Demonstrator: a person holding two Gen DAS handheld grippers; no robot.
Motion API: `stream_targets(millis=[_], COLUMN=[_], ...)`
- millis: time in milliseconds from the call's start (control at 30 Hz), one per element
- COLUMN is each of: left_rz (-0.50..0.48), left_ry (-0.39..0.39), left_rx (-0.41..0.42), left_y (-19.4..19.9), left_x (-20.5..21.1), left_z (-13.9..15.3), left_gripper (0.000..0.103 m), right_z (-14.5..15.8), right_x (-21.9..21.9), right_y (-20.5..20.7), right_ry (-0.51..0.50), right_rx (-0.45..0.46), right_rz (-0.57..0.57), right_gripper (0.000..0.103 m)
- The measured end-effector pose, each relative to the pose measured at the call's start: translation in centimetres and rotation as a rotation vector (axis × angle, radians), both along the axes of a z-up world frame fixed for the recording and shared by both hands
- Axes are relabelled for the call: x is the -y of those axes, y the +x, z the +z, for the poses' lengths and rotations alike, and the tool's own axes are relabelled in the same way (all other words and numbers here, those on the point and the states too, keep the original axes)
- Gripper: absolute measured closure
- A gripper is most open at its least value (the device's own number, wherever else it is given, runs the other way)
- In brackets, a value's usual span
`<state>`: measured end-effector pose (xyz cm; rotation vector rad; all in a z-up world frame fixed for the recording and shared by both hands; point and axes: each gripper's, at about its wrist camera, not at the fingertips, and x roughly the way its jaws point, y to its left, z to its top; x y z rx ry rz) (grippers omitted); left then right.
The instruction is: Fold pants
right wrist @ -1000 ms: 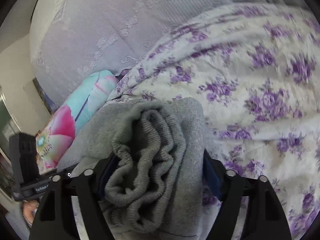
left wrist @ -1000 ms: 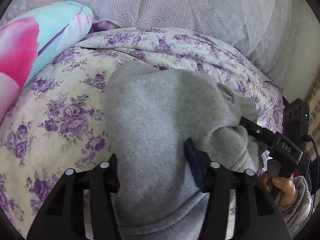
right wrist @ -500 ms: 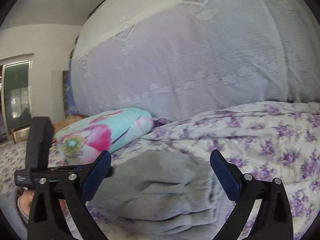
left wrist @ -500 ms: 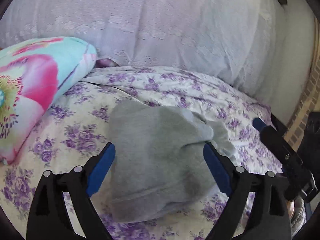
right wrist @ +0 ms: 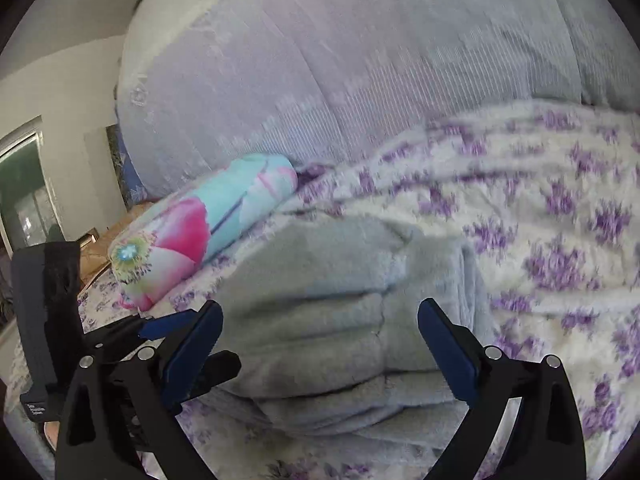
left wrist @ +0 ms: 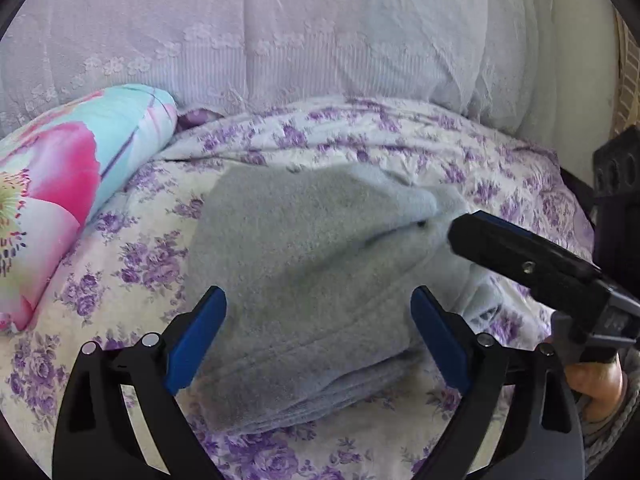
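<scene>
A: Both grippers are standing wide open, gripping nothing; the left gripper (left wrist: 318,332) and right gripper (right wrist: 320,344) have just been opening, blue pads (left wrist: 196,336) clear of the cloth.

B: Why are they hanging back?

A: Probably because the grey pants (left wrist: 304,280) are lying folded in a compact stack on the floral bedspread (left wrist: 120,240), near the flowered pillow (left wrist: 60,200) at its head edge.

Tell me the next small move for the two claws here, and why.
Probably draw both claws back, clear of the bundle. The grey pants lie folded in a compact stack on the floral bedspread. The left claw and right claw have just been opening and stand wide, pads off the cloth. No loose leg shows, though the stack's underside is hidden.
</scene>
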<state>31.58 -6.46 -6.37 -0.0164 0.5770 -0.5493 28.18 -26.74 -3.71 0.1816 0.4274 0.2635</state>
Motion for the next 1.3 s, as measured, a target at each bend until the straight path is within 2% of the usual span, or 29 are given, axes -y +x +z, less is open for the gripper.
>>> stream_targets(millis=[67,100,167,200,233,267,333,400,467,533,567,600,633,667,700,800,867,933,1033,1200,1300], left_rz=[0.052,0.064,0.074,0.069,0.07,0.065,0.062,0.065,0.081,0.089,0.094,0.095,0.093,0.081,0.067,0.036,0.038,0.061,0.074,0.096,0.142], left_ry=[-0.008,0.002,0.049,0.081,0.109,0.116,0.102,0.073,0.039,0.03,0.037,0.051,0.083,0.114,0.102,0.004,-0.013,0.008,0.069,0.113,0.144], left_rx=[-0.004,-0.029,-0.083,-0.105,-0.117,-0.122,-0.135,-0.134,-0.092,-0.055,-0.051,-0.063,-0.101,-0.163,-0.206,-0.266,-0.257,-0.201,-0.115,-0.119,-0.082], left_y=[0.6,1.1,2.1,2.4,2.6,2.7,2.7,2.7,2.0,1.6,1.6,1.8,2.4,3.2,3.8,4.3,4.1,3.0,0.4,-5.2,-9.5], left_x=[-0.6,-0.6,0.0,0.5,0.9,1.1,0.7,0.1,-0.5,-0.7,-0.7,-0.5,0.0,0.5,0.4,-0.8,-1.1,-1.1,-1.2,-2.6,-3.8], left_z=[0.0,-0.4,-1.5,-2.0,-2.3,-2.4,-2.5,-2.3,-1.5,-1.0,-0.9,-1.1,-1.8,-2.7,-3.1,-3.7,-3.6,-3.0,-1.8,-0.9,-0.1], left_gripper=[0.012,0.012,0.012,0.011,0.009,0.007,0.006,0.006,0.006,0.006,0.005,0.005,0.005,0.004,0.004,0.004,0.004,0.005,0.005,0.005,0.005], right_z=[1.5,1.6,-0.4,-2.1,-3.3,-3.5,-3.7,-3.1,-1.8,-1.3,-1.6,-2.4,-3.3,-3.7,-3.7,-3.6,-2.8,-1.9,-0.9,-0.5,-0.6], right_x=[-1.3,-1.6,-1.5,-1.1,-0.2,0.9,2.5,3.2,3.7,3.7,3.3,2.9,2.7,2.8,3.1,3.6,3.4,3.2,3.1,3.9,3.9], right_y=[-0.1,0.7,3.2,4.9,6.6,7.2,7.2,6.4,4.1,2.8,3.2,4.4,5.7,6.1,5.9,5.0,3.5,1.3,-1.7,-6.9,-10.5], right_ry=[-0.105,-0.153,-0.242,-0.283,-0.262,-0.194,-0.113,-0.083,-0.067,-0.092,-0.134,-0.182,-0.21,-0.202,-0.18,-0.144,-0.143,-0.162,-0.194,-0.114,-0.049], right_rx=[0.101,0.092,-0.003,-0.094,-0.22,-0.253,-0.26,-0.214,-0.091,-0.04,-0.082,-0.166,-0.255,-0.287,-0.281,-0.245,-0.163,-0.066,-0.007,-0.023,-0.049], right_rz=[-0.051,-0.078,-0.161,-0.195,-0.184,-0.159,-0.155,-0.186,-0.242,-0.281,-0.297,-0.297,-0.276,-0.26,-0.257,-0.259,-0.295,-0.362,-0.456,-0.506,-0.518], right_gripper=[0.004,0.004,0.004,0.003,0.003,0.003,0.003,0.004,0.004,0.004,0.004,0.004,0.004,0.004,0.004,0.004,0.004,0.004,0.004,0.004,0.004])
